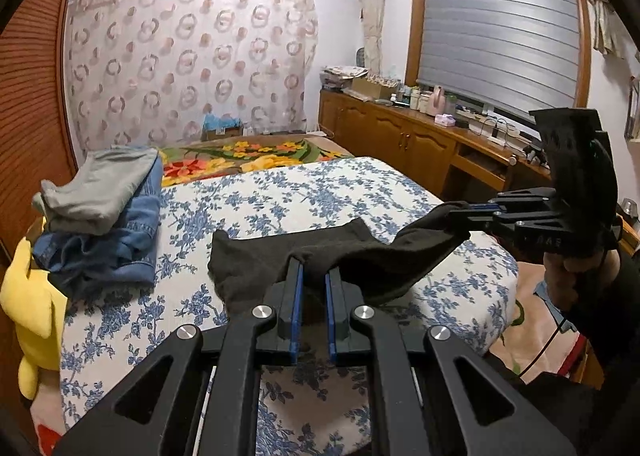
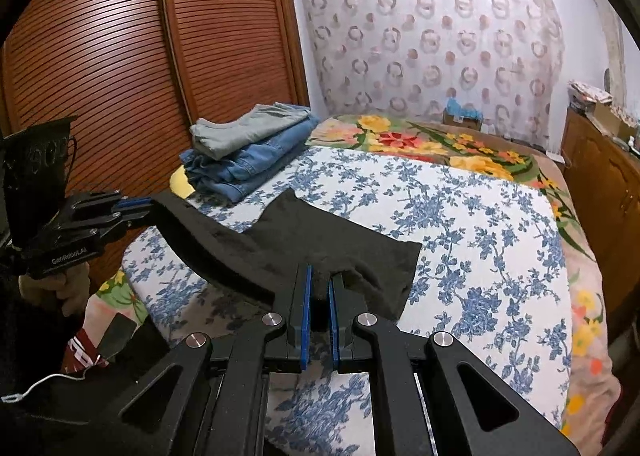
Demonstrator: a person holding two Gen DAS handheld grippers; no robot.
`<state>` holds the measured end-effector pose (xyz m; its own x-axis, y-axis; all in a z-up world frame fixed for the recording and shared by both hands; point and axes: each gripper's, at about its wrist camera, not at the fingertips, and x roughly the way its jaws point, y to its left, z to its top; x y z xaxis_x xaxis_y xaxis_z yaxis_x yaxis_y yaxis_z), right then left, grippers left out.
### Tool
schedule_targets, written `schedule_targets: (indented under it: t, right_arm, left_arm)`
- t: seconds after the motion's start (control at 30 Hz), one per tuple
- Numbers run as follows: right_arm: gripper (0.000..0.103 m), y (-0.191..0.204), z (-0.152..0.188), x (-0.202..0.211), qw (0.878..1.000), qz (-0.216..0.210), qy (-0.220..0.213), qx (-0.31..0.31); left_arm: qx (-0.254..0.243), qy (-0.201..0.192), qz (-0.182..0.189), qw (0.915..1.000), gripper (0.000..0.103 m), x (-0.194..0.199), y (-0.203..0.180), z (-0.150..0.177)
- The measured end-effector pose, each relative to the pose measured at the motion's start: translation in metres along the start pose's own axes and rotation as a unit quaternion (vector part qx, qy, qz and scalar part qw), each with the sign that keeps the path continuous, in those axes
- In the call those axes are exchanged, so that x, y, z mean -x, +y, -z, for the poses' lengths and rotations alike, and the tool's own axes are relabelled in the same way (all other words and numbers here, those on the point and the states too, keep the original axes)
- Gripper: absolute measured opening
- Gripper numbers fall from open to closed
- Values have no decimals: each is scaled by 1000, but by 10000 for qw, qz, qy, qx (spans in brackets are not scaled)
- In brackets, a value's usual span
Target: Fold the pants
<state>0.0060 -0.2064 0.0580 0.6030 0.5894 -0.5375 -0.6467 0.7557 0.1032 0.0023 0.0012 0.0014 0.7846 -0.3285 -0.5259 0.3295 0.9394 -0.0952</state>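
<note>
Black pants point(image 1: 256, 268) hang above the bed, stretched between both grippers. My left gripper point(image 1: 314, 276) is shut on the near edge of the fabric, its blue pads pinching the cloth. My right gripper point(image 1: 466, 209) shows at the right of the left wrist view, shut on the other end. In the right wrist view the black pants point(image 2: 340, 240) drape forward onto the blue floral bedspread point(image 2: 460, 215). The right gripper point(image 2: 320, 280) is shut on the cloth. The left gripper point(image 2: 140, 204) holds the other end at the left.
A stack of folded clothes, grey on blue denim point(image 1: 108, 211), lies at the bed's far left beside a yellow plush toy point(image 1: 32, 304); the stack also shows in the right wrist view point(image 2: 252, 147). A wooden wardrobe point(image 2: 120, 55) stands left. A cluttered wooden sideboard point(image 1: 420, 131) stands right.
</note>
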Motion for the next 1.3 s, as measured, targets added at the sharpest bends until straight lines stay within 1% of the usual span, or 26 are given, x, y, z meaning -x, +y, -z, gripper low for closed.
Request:
schedule_targets:
  t: [0.17, 0.37, 0.53, 0.7, 0.97, 1.07, 1.1, 1.17, 1.2, 1.23, 1.3]
  right_arm:
    - [7, -9, -9, -24, 10000, 38, 33, -38]
    - [7, -13, -24, -46, 9997, 241, -15, 25]
    - [7, -20, -26, -61, 9993, 377, 16, 12]
    - [7, -25, -26, -83, 9987, 481, 181, -29]
    - [7, -31, -31, -109, 9982, 448, 376, -97]
    - [7, -32, -31, -118, 9981, 443, 409, -87]
    - [7, -32, -32, -121, 9980, 457, 431, -76]
    - [7, -33, -31, -127, 9977, 478, 470, -63]
    - [7, -34, -31, -130, 9975, 488, 498, -64]
    - [7, -35, -31, -132, 9975, 487, 516, -67]
    - [7, -37, -31, -138, 9973, 485, 551, -86]
  left_arm:
    - [69, 31, -37, 10000, 11, -17, 11, -4]
    - [59, -51, -70, 9999, 11, -35, 19, -19]
    - [33, -27, -98, 9999, 11, -53, 24, -29]
    - [82, 125, -144, 9998, 11, -70, 28, -26]
    - [217, 306, -266, 9989, 11, -84, 38, -18]
    - [245, 331, -309, 9987, 13, -87, 40, -16]
    - [248, 331, -297, 9987, 14, -88, 41, -15]
    - [242, 322, -306, 9987, 24, -88, 41, -14]
    - [237, 311, -311, 9988, 35, -88, 42, -14]
    - [241, 297, -321, 9988, 48, -88, 43, -13]
    - [284, 266, -306, 9988, 57, -88, 46, -11]
